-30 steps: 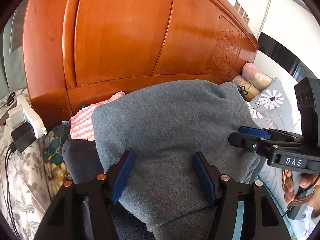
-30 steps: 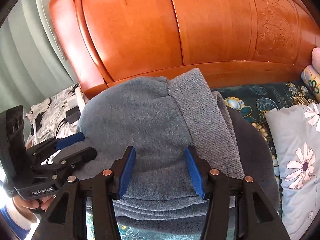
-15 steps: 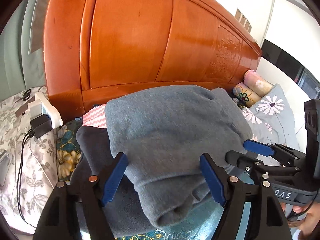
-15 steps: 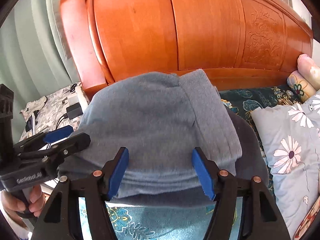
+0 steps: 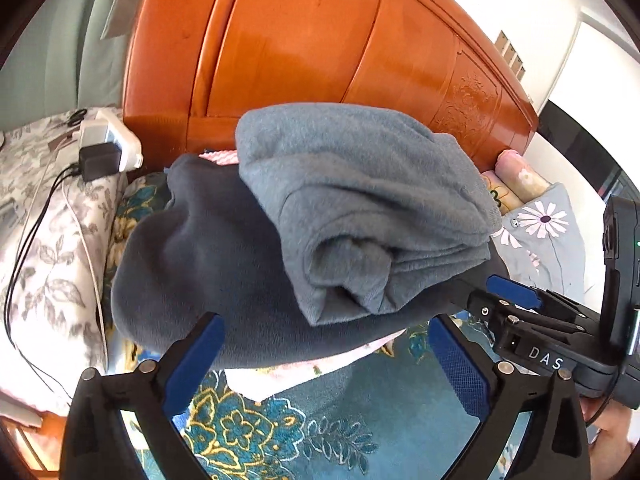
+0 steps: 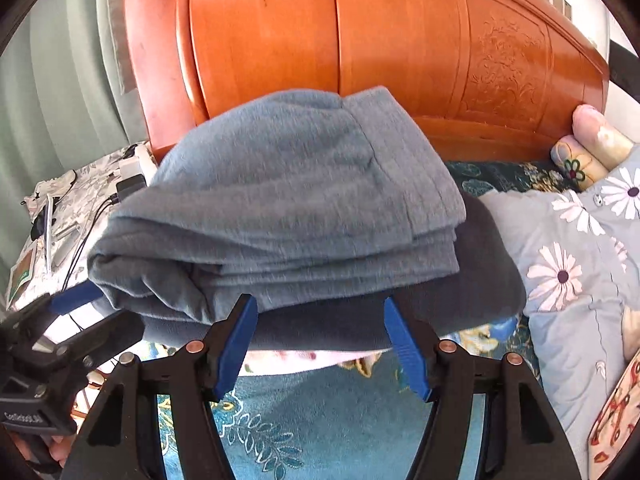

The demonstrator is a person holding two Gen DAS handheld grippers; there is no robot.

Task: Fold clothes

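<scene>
We are looking at three folded garments stacked at frame centre against the glossy orange wooden headboard [image 5: 304, 52]: one grey-blue fleece garment [image 5: 360, 200] on top, one dark charcoal fleece garment [image 5: 208, 264] beneath it, and one pink-and-white garment [image 5: 316, 366] peeking out at the bottom. The stack is sitting on the teal floral bedspread [image 5: 320, 432]. We are holding two grippers: the left gripper [image 5: 326, 356] with its blue pads spread wide and empty at lower frame, and the right gripper [image 6: 322, 340] likewise spread, gripping nothing, just before the pile. At lower right one grey daisy-print pillow [image 6: 568, 264] is lying.
</scene>
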